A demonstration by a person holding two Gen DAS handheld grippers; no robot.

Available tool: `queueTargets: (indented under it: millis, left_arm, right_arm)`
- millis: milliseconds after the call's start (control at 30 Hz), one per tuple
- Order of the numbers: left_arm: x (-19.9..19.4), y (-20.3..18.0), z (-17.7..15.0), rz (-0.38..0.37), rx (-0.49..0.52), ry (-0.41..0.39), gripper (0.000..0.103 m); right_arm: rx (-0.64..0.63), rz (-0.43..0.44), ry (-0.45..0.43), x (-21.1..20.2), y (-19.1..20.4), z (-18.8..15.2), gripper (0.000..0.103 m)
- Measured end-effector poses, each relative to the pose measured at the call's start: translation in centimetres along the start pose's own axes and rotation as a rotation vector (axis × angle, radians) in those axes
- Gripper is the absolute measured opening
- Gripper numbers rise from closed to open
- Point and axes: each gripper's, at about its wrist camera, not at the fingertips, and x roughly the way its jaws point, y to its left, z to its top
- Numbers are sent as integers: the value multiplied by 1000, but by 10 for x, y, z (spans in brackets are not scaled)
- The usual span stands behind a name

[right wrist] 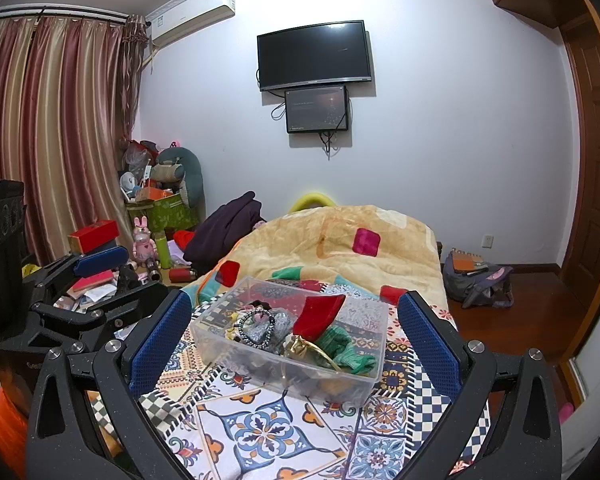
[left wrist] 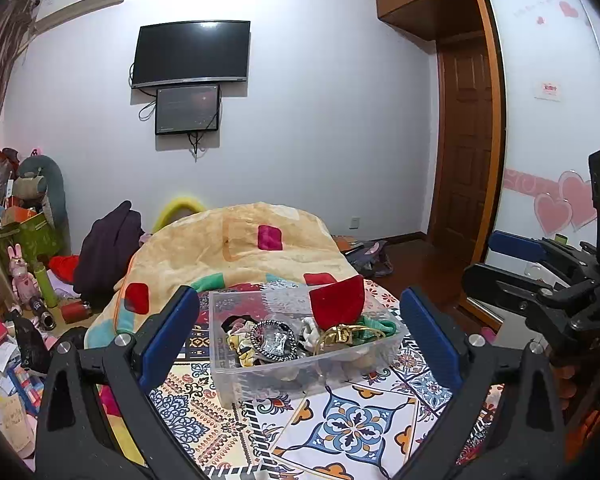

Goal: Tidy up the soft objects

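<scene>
Clear plastic bin (left wrist: 300, 356) sits on the patterned bedspread (left wrist: 352, 420), just in front of the yellow blanket (left wrist: 236, 248); inside it lie a red pouch (left wrist: 336, 304), green fabric (left wrist: 376, 328), a gold pouch (left wrist: 336, 336) and a beaded bracelet (left wrist: 270, 340). Left tool (left wrist: 300, 336) and right tool (right wrist: 296, 340) both hang spread wide and empty, each framing the bin from the near side. Best next move, I'd judge: steady the bin's near wall with one tool, come straight down with the other on the red pouch, topmost and propped up, and pinch only cloth so the bracelet doesn't snag.
</scene>
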Motion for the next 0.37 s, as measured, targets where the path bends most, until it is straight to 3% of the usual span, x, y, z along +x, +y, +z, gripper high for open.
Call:
queueTargets:
  millis: [367]
  left_arm:
    - [-2, -3, 1, -5, -1, 7, 102]
  right_arm:
    - [5, 3, 4, 0, 3, 0, 103]
